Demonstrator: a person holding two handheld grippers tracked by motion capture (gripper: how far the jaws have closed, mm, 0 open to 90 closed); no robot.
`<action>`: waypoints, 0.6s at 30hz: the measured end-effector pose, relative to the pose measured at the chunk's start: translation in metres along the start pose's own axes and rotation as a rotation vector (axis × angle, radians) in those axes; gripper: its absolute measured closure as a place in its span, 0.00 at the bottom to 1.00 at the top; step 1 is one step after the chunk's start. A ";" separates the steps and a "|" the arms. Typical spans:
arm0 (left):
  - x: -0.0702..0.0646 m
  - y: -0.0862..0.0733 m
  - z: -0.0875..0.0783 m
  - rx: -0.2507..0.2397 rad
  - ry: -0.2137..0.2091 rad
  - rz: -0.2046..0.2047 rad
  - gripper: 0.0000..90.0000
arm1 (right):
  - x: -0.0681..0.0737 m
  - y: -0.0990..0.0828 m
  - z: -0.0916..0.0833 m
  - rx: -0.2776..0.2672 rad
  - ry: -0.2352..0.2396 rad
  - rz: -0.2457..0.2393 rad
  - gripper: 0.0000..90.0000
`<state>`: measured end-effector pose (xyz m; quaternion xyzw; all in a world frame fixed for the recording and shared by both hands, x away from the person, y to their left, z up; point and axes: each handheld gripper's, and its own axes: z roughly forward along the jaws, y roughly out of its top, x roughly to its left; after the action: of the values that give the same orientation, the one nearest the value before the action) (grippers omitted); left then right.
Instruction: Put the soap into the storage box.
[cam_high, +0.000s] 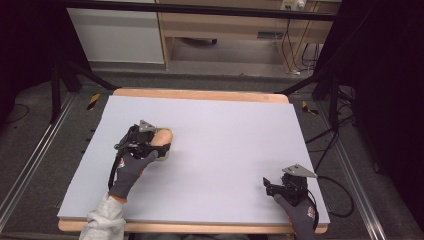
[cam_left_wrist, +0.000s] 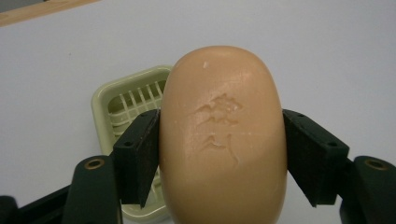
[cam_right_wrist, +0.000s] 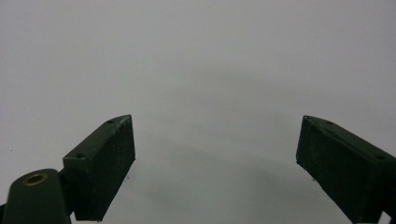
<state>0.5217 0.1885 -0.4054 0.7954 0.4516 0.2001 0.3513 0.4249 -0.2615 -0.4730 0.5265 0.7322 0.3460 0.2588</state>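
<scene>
Two jaws of my left gripper (cam_left_wrist: 223, 154) pinch the peach oval soap bar (cam_left_wrist: 223, 135) above the pale green slatted plastic soap dish (cam_left_wrist: 122, 100). I judge placing comes next (lower, centre, release). My right gripper (cam_right_wrist: 215, 163) rests spread, empty, on the grey table (cam_high: 225, 140).

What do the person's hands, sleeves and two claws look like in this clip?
Both hands wear dark grey knit gloves; the left hand has an orange cuff edge and a light grey sleeve. The left claw and right claw are black, each topped by a grey three-cornered plate, with black cables trailing. In the gripper views the jaws are dark blocky pads with small screw holes and brass-coloured pivots.
</scene>
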 end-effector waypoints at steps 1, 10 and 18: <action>0.001 0.001 0.001 0.002 0.002 -0.001 0.35 | 0.000 0.000 0.000 0.000 -0.001 0.000 0.13; 0.012 0.002 0.009 0.002 0.021 -0.037 0.35 | -0.001 0.000 0.000 -0.005 -0.004 -0.005 0.13; 0.020 0.003 0.019 0.001 0.044 -0.058 0.35 | -0.001 0.000 0.001 -0.005 -0.005 -0.006 0.13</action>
<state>0.5458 0.1973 -0.4166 0.7776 0.4822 0.2070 0.3464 0.4255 -0.2624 -0.4734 0.5245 0.7323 0.3457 0.2629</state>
